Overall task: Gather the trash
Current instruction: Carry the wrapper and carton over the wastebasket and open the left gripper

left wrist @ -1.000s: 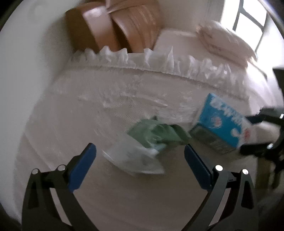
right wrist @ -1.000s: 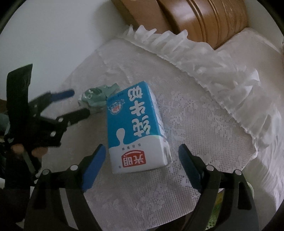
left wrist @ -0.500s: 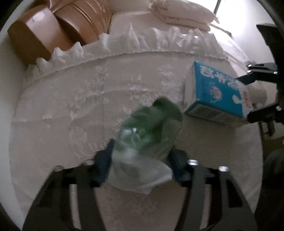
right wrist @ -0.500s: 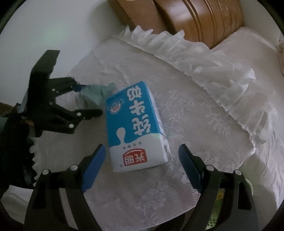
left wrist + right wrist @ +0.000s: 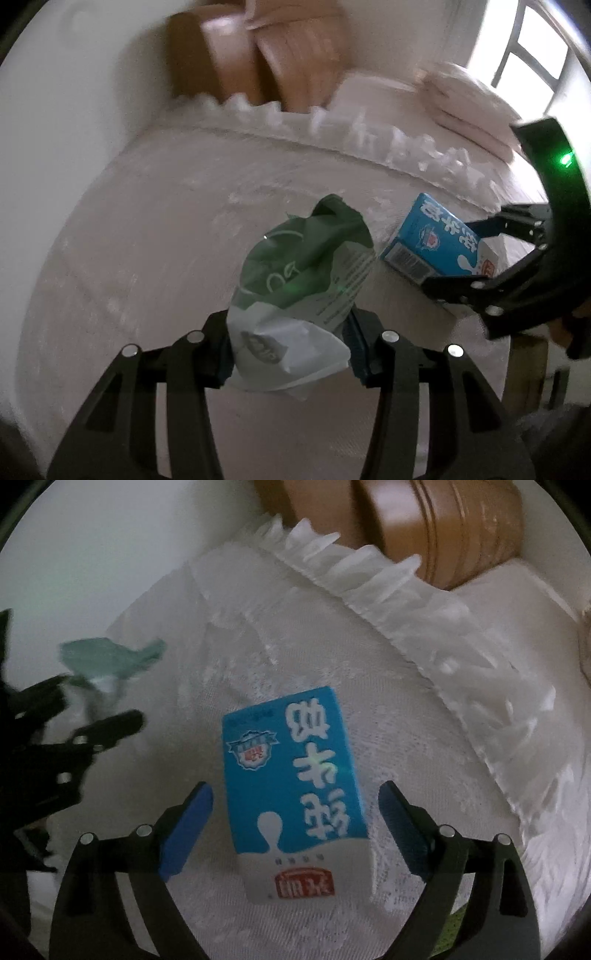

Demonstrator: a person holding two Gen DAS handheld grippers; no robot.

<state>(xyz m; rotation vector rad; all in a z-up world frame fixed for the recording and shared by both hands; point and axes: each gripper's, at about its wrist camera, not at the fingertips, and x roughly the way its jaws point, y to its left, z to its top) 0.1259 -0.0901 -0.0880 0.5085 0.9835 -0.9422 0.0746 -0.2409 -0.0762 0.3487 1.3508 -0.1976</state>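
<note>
Clamped between the blue pads of the left gripper point(image 5: 290, 345): a crumpled green-and-white plastic wrapper bag point(image 5: 301, 284), jaws drawn in tight against its white lower end. Long axis roughly upright in the left wrist view, green end up and away from the fingers, white end down between the pads, lifted clear of the cloth. Seen blurred from the right wrist view as a pale green scrap point(image 5: 110, 657) at far left, above the dark fingers of the left gripper point(image 5: 74, 720).

Lying flat on the cloth: a blue-and-white rectangular milk carton with white Chinese lettering point(image 5: 295, 794). Long axis running straight away from the right gripper point(image 5: 295, 834), white end with red seal nearest the fingers, blue end pointing toward the frilled edge. Jaws of the right gripper spread wide, one blue pad on each side of the carton, neither touching it. In the left wrist view, carton point(image 5: 439, 245) to the right of the bag, barcode side showing, between the dark fingers of the right gripper point(image 5: 480, 254).

Underneath: a white lace tablecloth with a ruffled border point(image 5: 424, 716). Beyond the ruffle, a brown wooden bed frame point(image 5: 443, 528), a pale bed with a pink pillow point(image 5: 469, 103), and a bright window point(image 5: 532, 55) at upper right. White wall point(image 5: 74, 92) to the left.
</note>
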